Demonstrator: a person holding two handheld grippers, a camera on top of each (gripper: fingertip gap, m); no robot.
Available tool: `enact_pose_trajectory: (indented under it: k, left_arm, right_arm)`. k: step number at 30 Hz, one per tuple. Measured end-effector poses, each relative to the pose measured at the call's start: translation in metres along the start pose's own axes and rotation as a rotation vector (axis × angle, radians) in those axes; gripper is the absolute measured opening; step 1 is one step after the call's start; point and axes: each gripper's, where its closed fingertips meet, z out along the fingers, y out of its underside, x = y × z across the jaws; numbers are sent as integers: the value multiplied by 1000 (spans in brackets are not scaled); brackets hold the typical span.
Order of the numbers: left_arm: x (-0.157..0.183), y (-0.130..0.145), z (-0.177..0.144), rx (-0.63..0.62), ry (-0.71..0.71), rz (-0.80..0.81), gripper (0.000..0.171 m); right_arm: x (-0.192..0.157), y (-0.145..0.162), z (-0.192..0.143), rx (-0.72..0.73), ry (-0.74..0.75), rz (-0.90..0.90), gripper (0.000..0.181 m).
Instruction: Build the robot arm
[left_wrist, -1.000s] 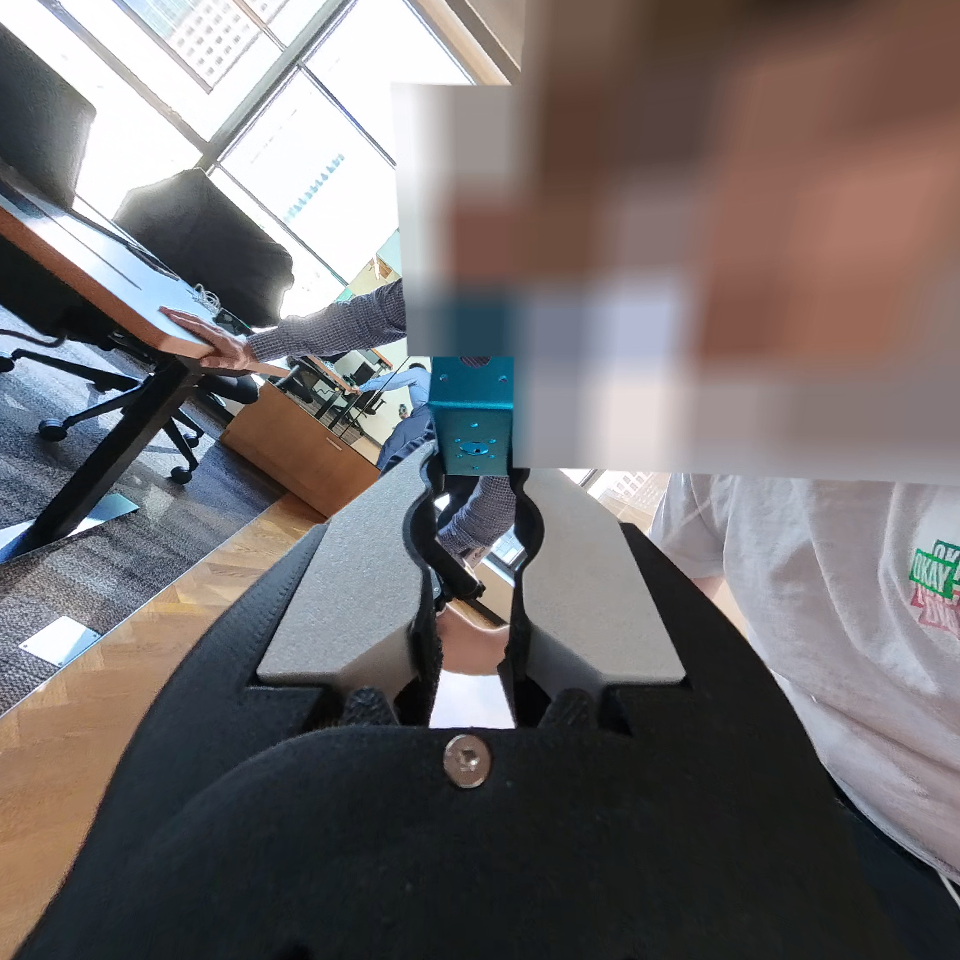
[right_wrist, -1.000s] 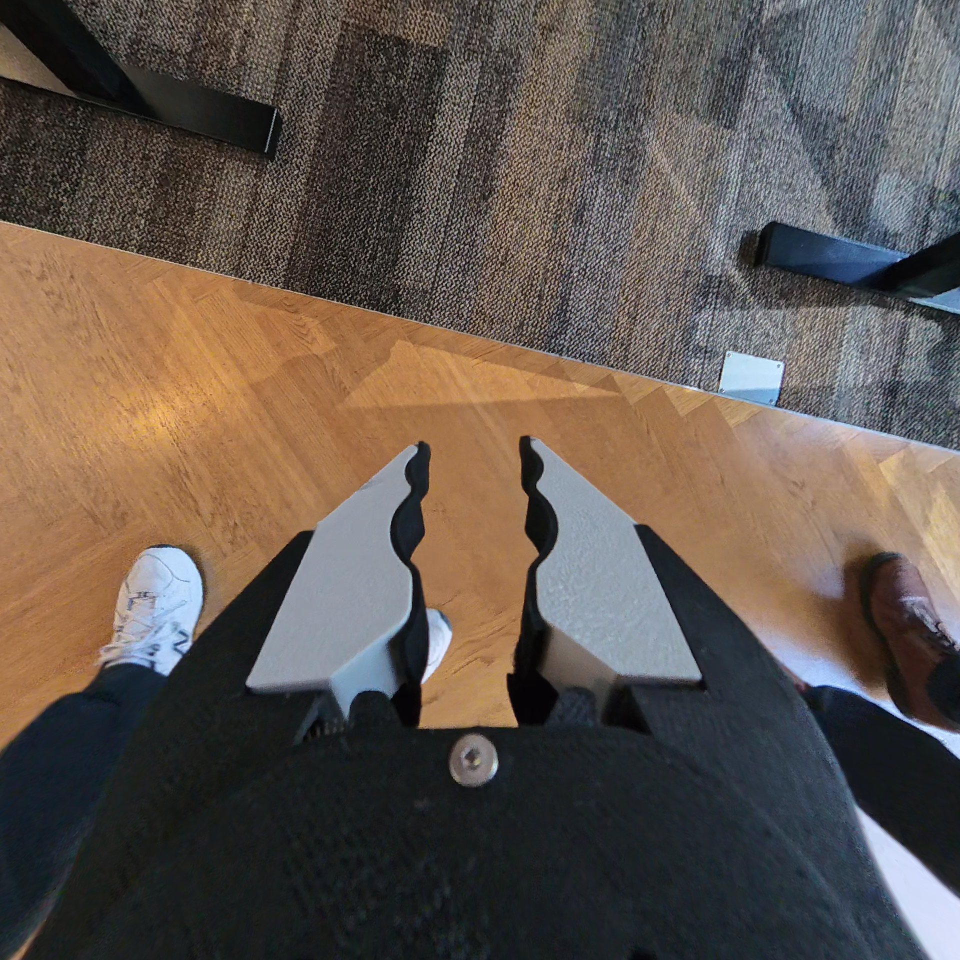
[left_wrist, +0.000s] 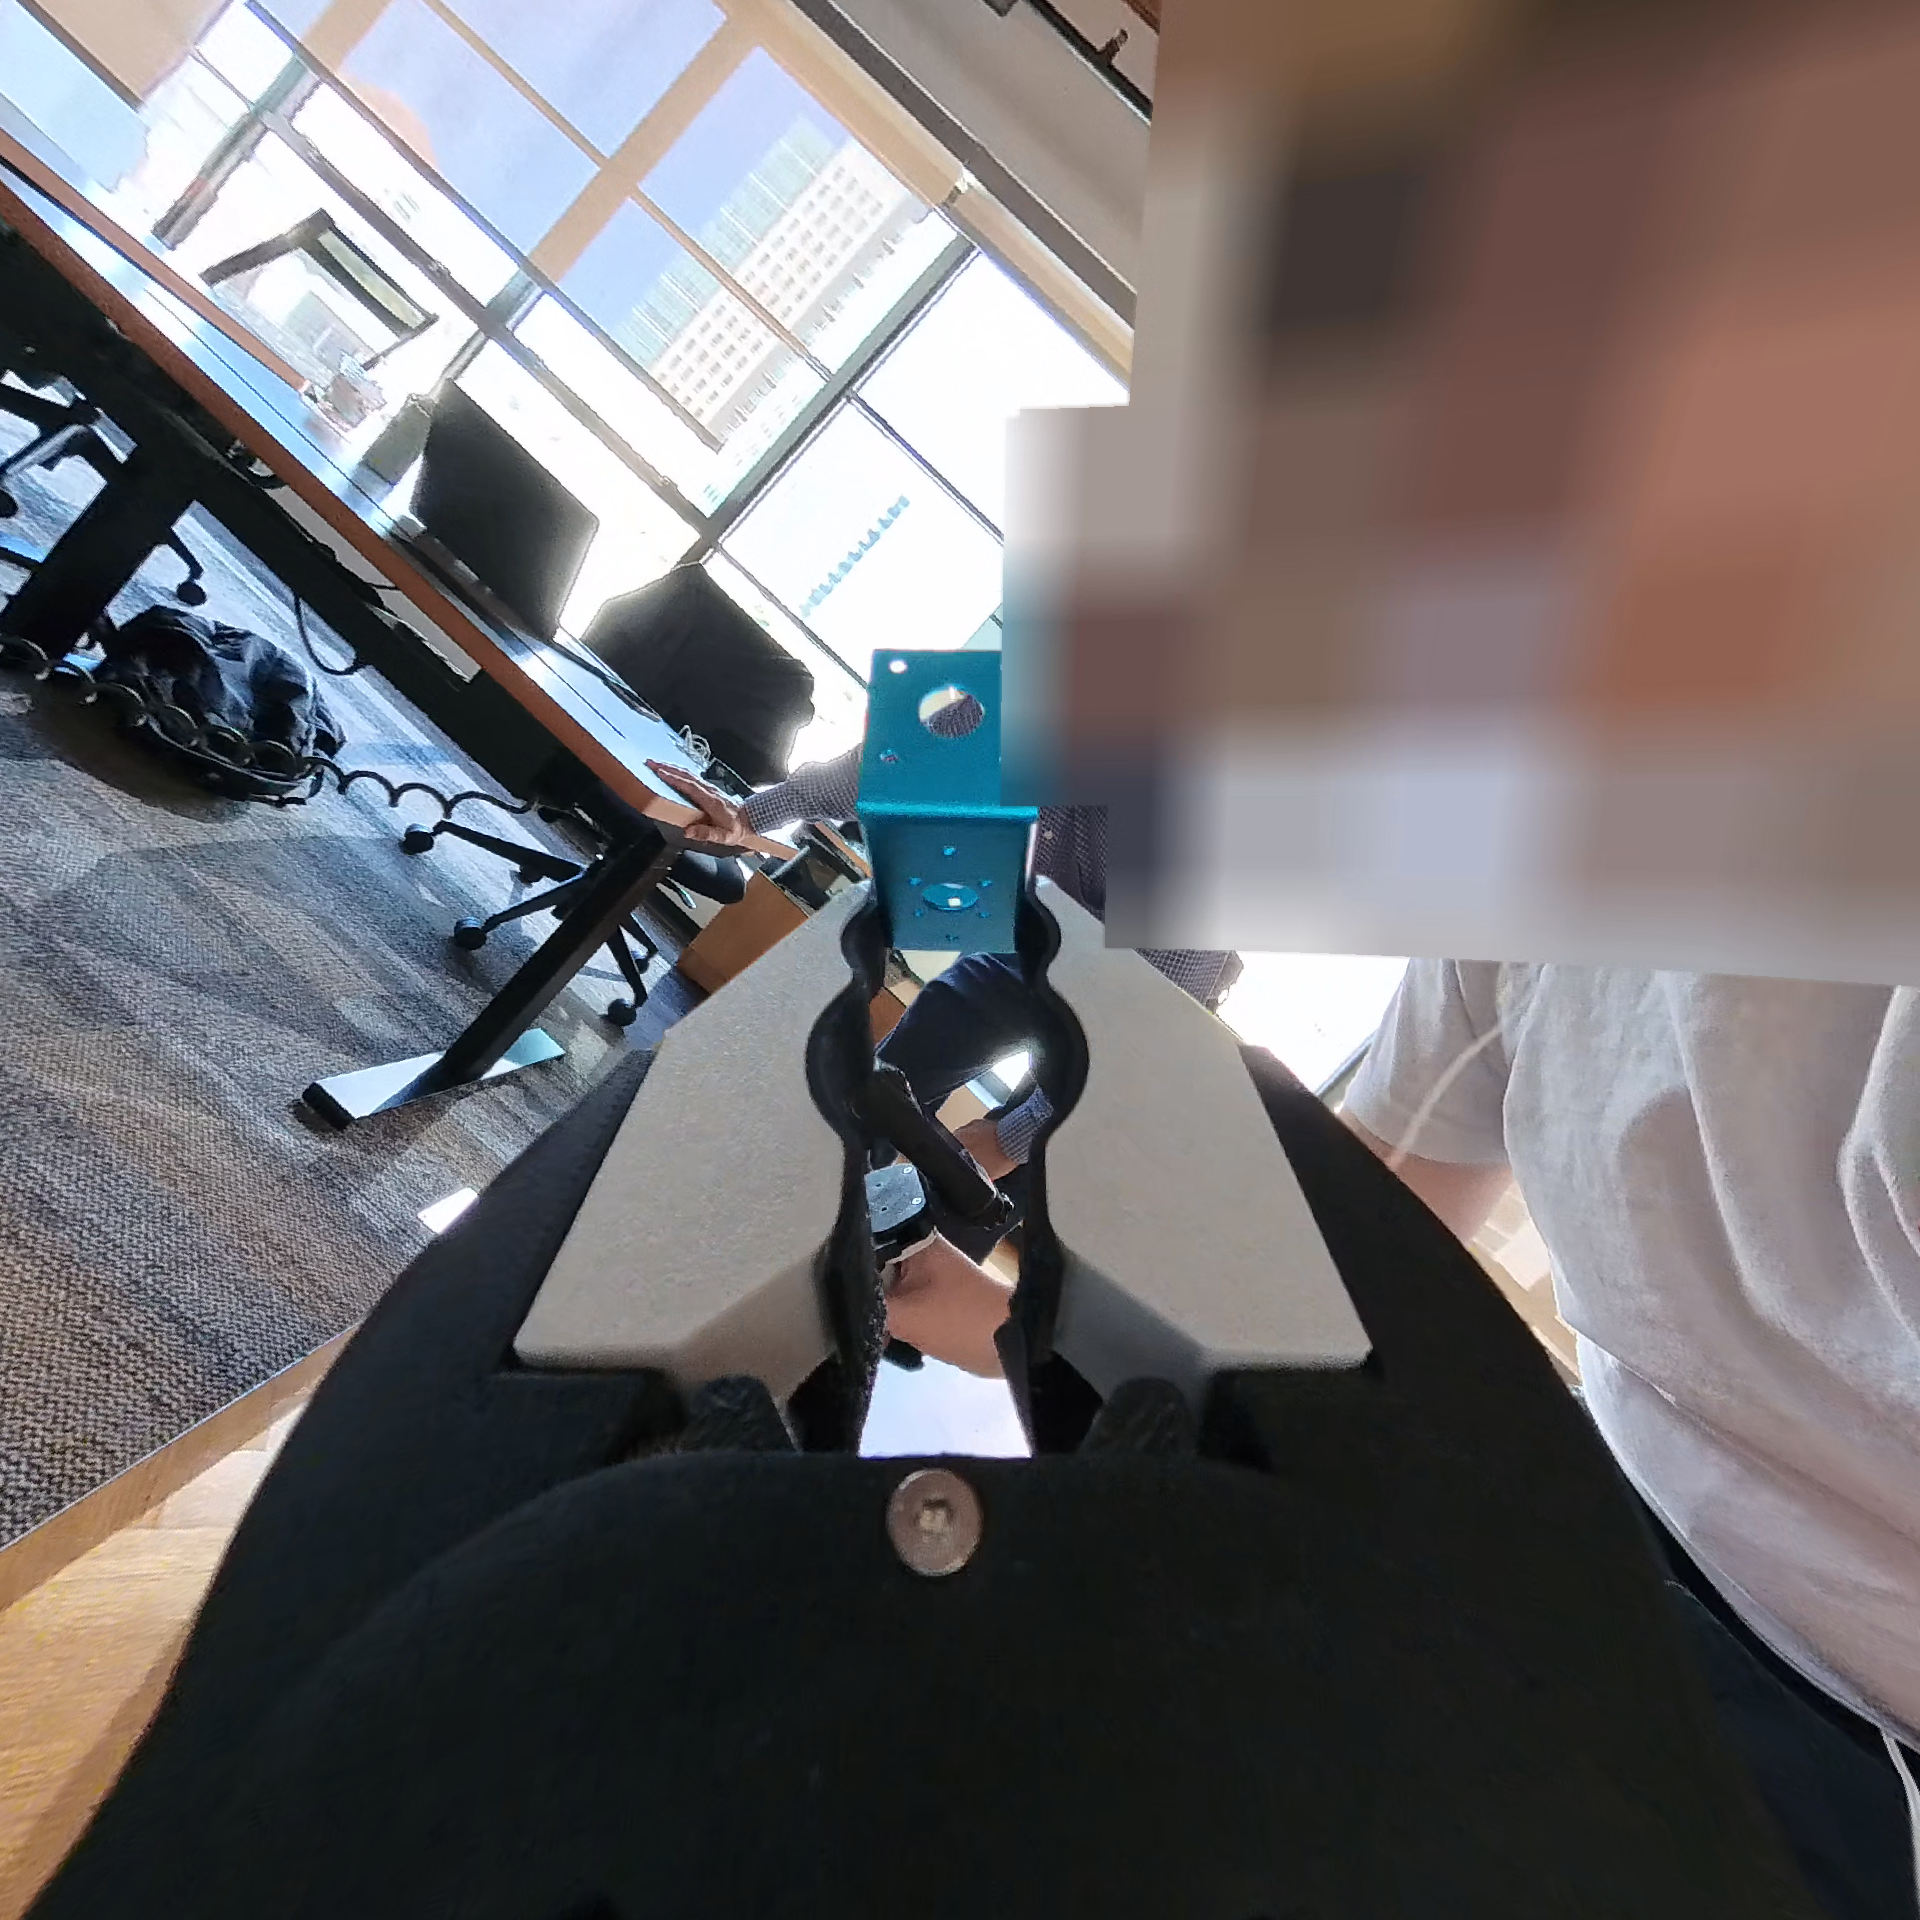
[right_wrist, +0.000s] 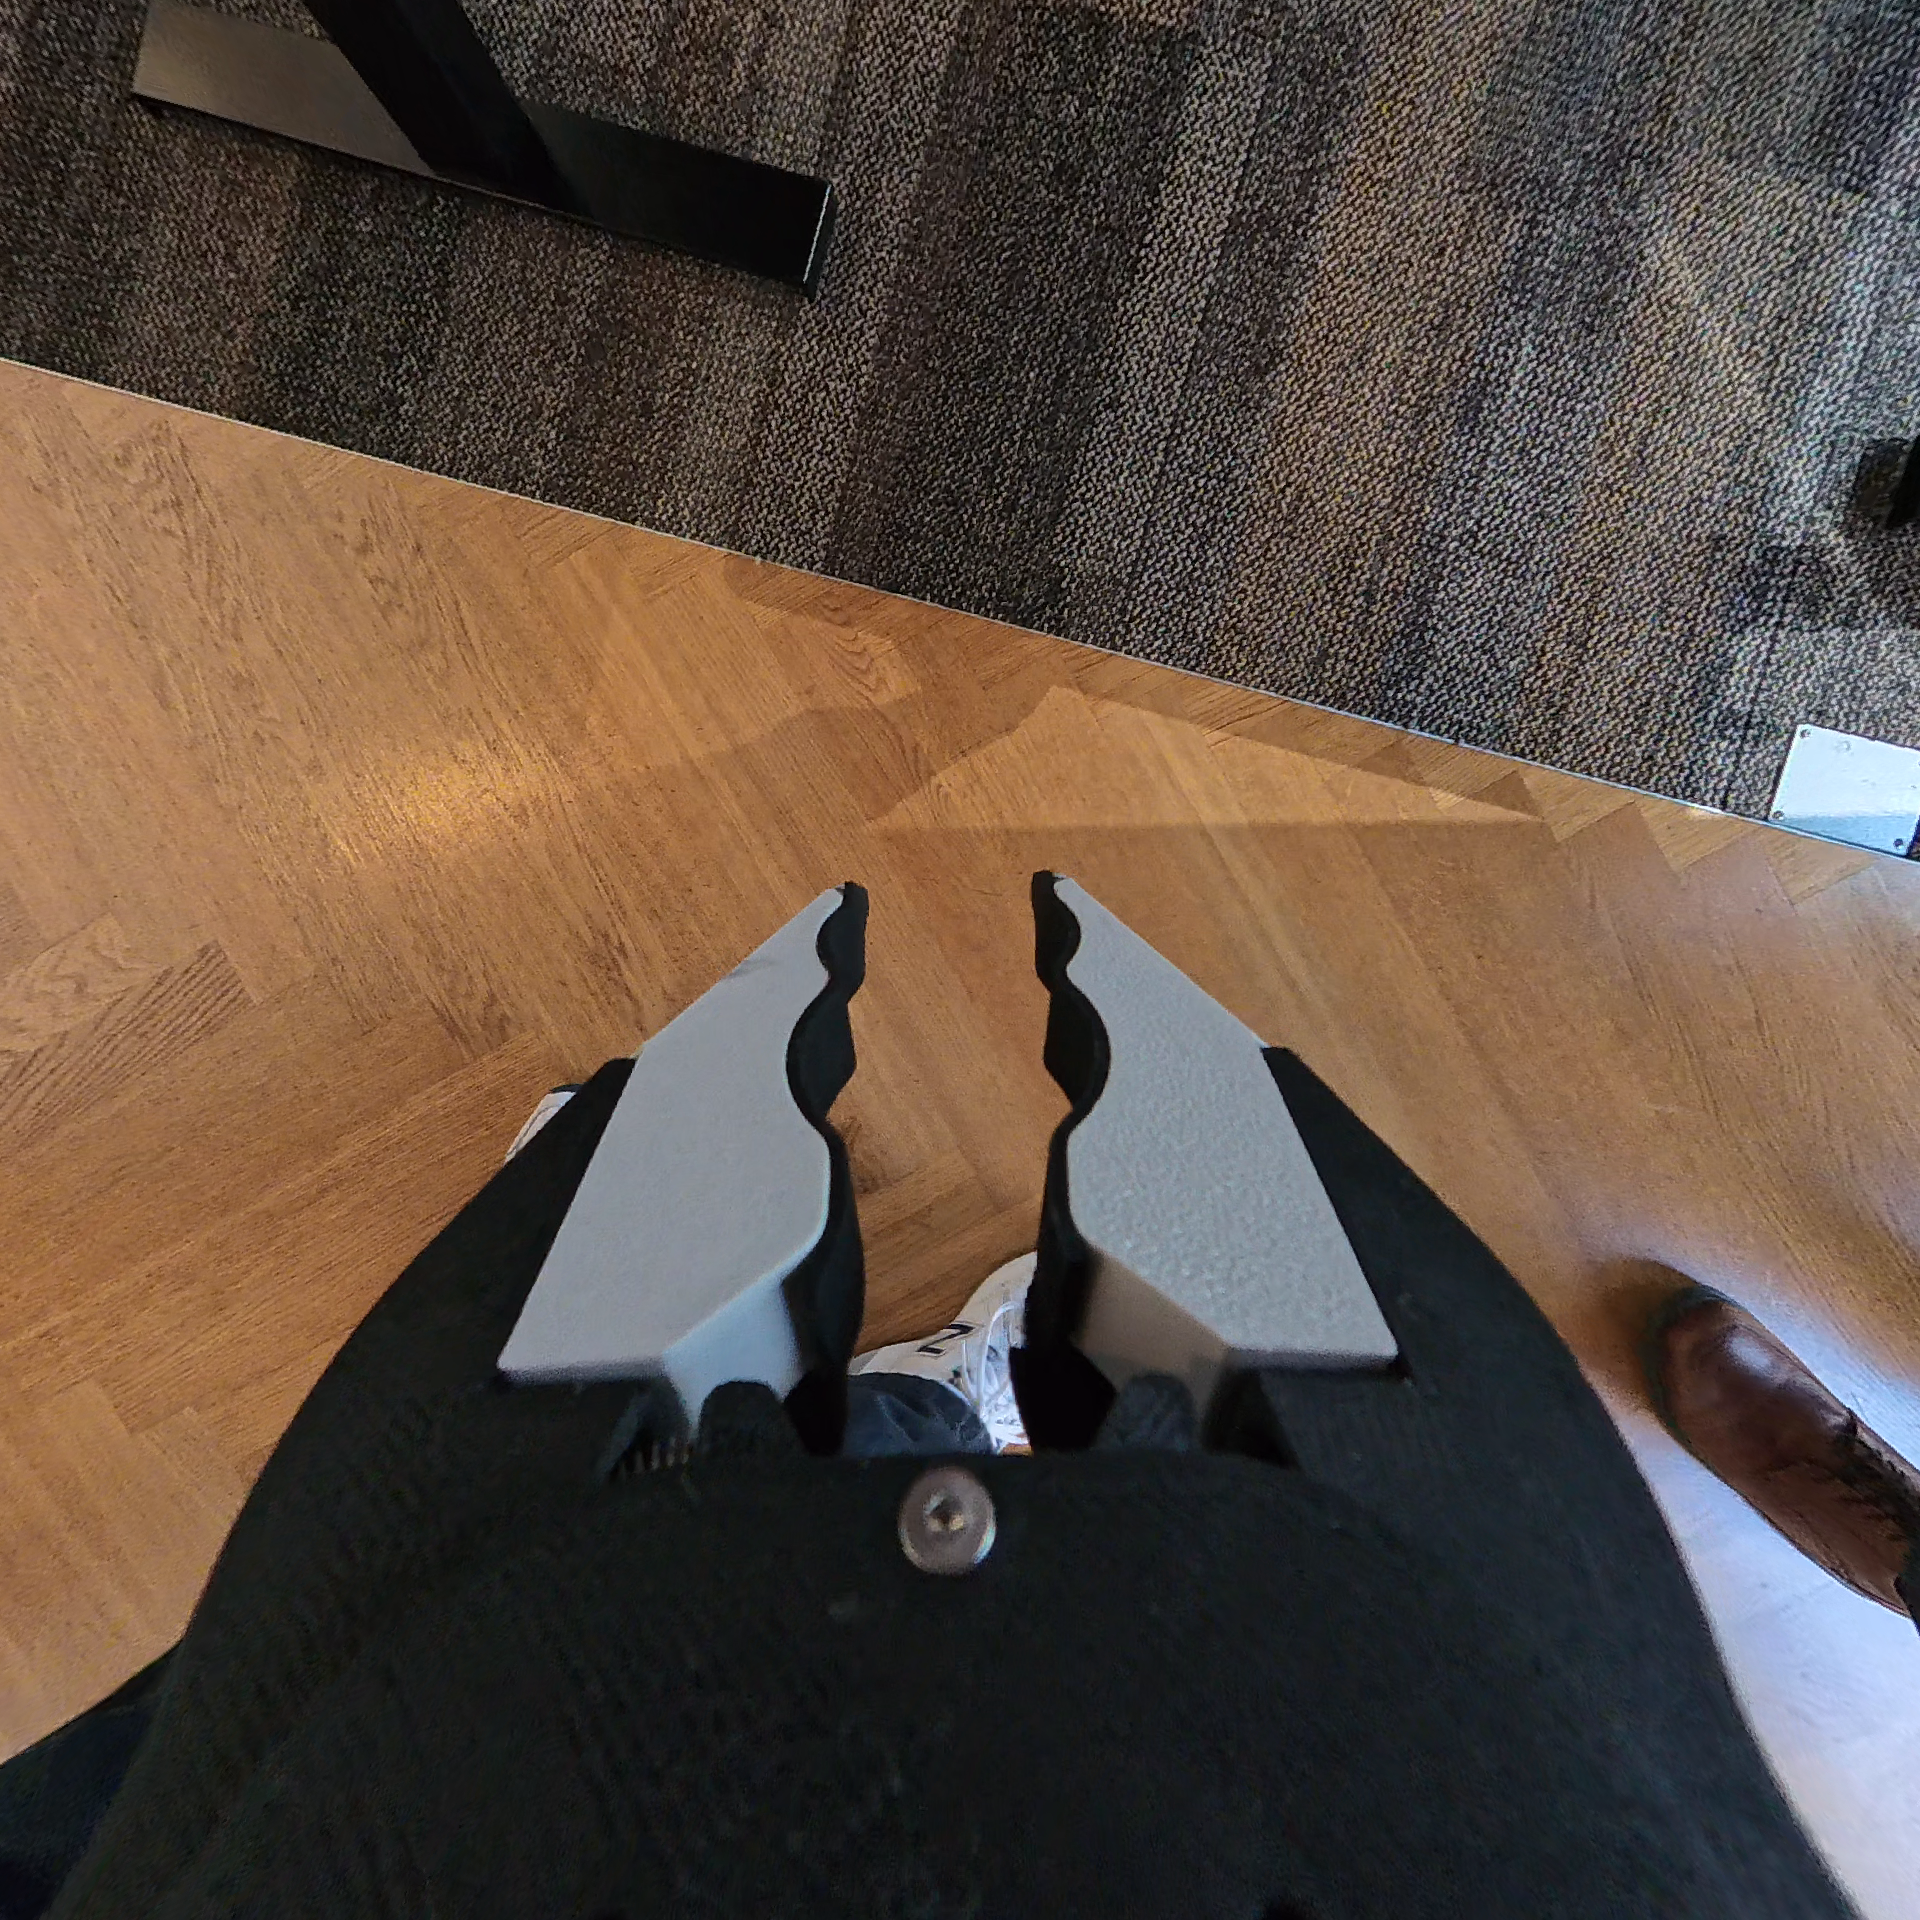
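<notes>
My left gripper (left_wrist: 948, 920) is shut on a teal metal bracket (left_wrist: 940, 805) with round holes, held at the fingertips and raised in the air in front of a person in a white T-shirt (left_wrist: 1683, 1247). A hand (left_wrist: 951, 1314) with a dark tool shows through the gap behind the jaws. My right gripper (right_wrist: 948, 894) is open and empty, pointing down at a wooden floor (right_wrist: 416, 831). A white sneaker (right_wrist: 987, 1340) shows between its jaws near the base.
A wood-topped desk (left_wrist: 436, 582) with black legs and black office chairs (left_wrist: 707, 665) stand on grey carpet (left_wrist: 156, 987) to the left, before large windows. Another person's hand (left_wrist: 707, 810) rests on the desk end. A brown shoe (right_wrist: 1766, 1423), desk foot (right_wrist: 582, 187) and floor plate (right_wrist: 1844, 790) show below. My hands' fingertips stand some 40 cm from each other.
The left gripper has tilted upward with the bracket, showing more of its upper plate and the windows. The right gripper has shifted a little over the floor, staying open.
</notes>
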Motion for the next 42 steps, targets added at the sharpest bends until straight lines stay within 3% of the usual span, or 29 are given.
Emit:
enact_pose_trajectory:
  k: [8, 16, 21, 25, 29, 33, 38, 42]
  left_arm:
    - [7, -10, -18, 16, -11, 5, 23]
    - [23, -25, -20, 18, -1, 29, 23]
    - [50, -50, -24, 54, 12, 35, 23]
    - [82, -92, -26, 72, 35, 66, 23]
    - [100, -126, -30, -8, -9, 154, 23]
    - [107, -154, -35, -37, -9, 194, 23]
    - [89, -154, -23, -125, -13, 182, 23]
    - [61, -132, -2, -208, 5, 123, 23]
  right_arm:
    - [-31, 10, 10, -29, -34, -10, 32]
    - [-48, -7, 5, -5, -49, -60, 31]
    - [-48, -39, -12, 45, -47, -91, 28]
    - [-53, -74, -31, 66, -37, -144, 27]
    - [-65, -122, -47, 141, -28, -198, 26]
    - [-79, -150, -48, 176, -26, -186, 25]
    - [-88, -158, -49, 215, -13, -129, 25]
    - [-82, -143, -51, 219, 16, -80, 25]
